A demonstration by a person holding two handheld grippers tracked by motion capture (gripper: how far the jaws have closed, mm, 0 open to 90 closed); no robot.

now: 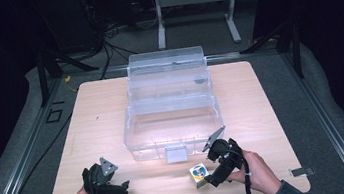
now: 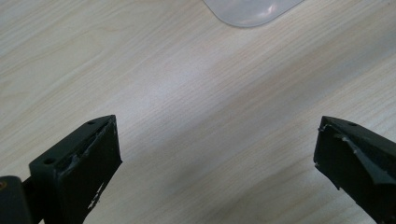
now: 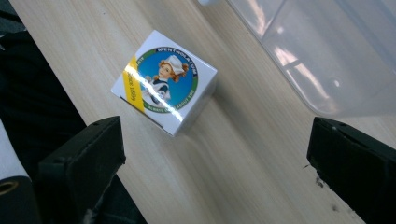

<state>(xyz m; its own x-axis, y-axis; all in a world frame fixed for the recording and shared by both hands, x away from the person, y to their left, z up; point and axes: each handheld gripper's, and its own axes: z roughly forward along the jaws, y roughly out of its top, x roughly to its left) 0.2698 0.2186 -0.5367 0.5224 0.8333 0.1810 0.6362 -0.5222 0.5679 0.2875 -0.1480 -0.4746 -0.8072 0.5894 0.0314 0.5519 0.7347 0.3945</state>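
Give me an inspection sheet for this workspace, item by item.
Surface: light wooden table, bare around the things.
Job's things: small white box with a round printed label, near the front edge; clear plastic bin, lid open, nothing seen inside.
Clutter: nothing seen.
Grippers: left tongs open over bare wood; right tongs open, box just ahead, untouched.
Cables: one trails from each hand; more on the floor behind.
Surroundings: dark room, grey floor, metal frame beyond the table.

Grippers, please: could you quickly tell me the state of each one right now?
Left gripper: open, holding nothing, over bare table.
Right gripper: open, holding nothing; the small box lies just ahead.
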